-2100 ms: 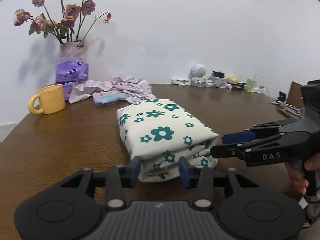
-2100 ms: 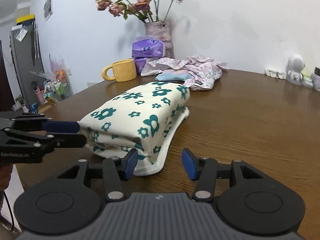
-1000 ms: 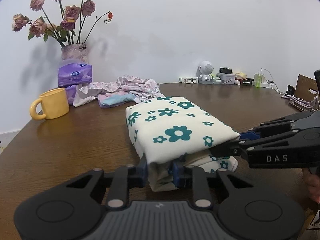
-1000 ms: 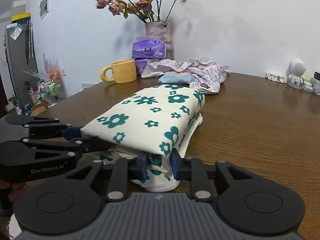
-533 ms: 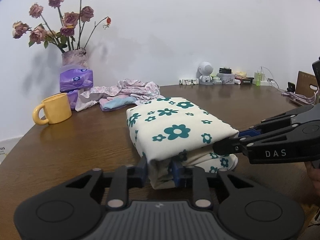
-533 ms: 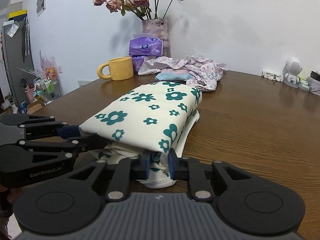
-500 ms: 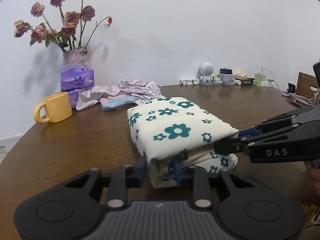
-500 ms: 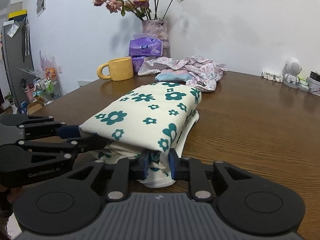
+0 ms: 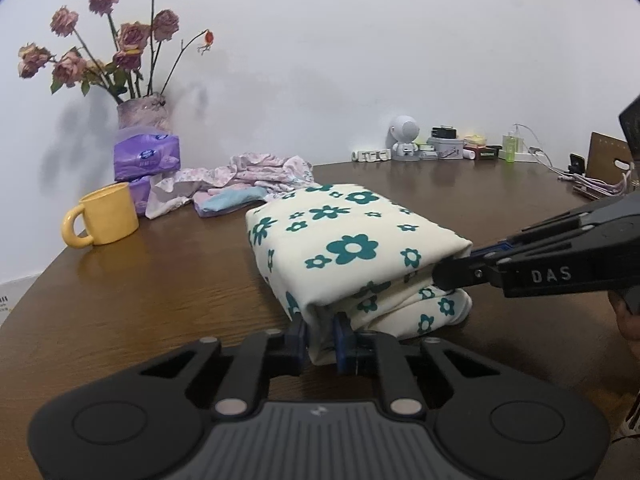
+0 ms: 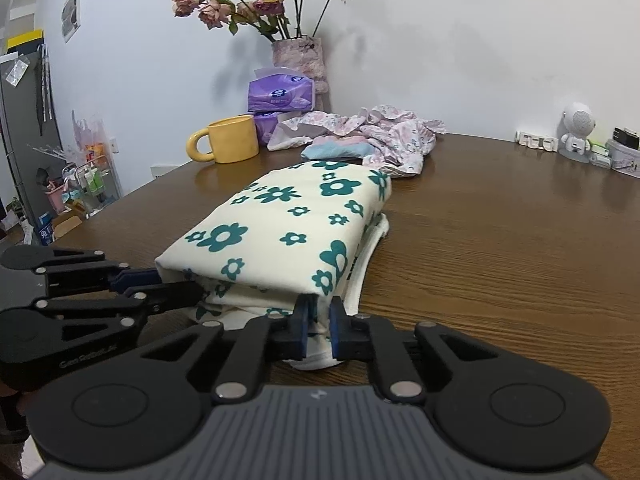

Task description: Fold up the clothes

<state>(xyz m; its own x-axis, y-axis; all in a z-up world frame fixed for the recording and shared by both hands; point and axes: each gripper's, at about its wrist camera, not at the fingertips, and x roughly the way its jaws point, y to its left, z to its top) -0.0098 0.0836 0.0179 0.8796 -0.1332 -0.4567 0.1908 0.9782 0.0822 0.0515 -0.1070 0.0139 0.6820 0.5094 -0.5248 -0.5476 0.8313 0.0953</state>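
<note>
A folded cream garment with teal flowers (image 9: pixel 344 248) (image 10: pixel 288 232) lies on the brown wooden table (image 9: pixel 152 280) (image 10: pixel 500 248). My left gripper (image 9: pixel 322 334) is shut on the garment's near left corner. My right gripper (image 10: pixel 318 326) is shut on the near right corner, pinching the folded layers. In the left wrist view the right gripper (image 9: pixel 460 270) comes in from the right and meets the fabric's edge. In the right wrist view the left gripper (image 10: pixel 176 284) comes in from the left at the other corner.
A yellow mug (image 9: pixel 102 220) (image 10: pixel 228 140), purple tissue packs (image 9: pixel 146 158) (image 10: pixel 280 94), a vase of dried roses (image 9: pixel 142 114) (image 10: pixel 298 56) and a heap of pink and blue clothes (image 9: pixel 240 184) (image 10: pixel 372 136) stand at the table's far side. Small items (image 9: pixel 440 146) line the wall.
Both grippers went from open beside the garment to shut on its near corners. Over the last half second little has moved.
</note>
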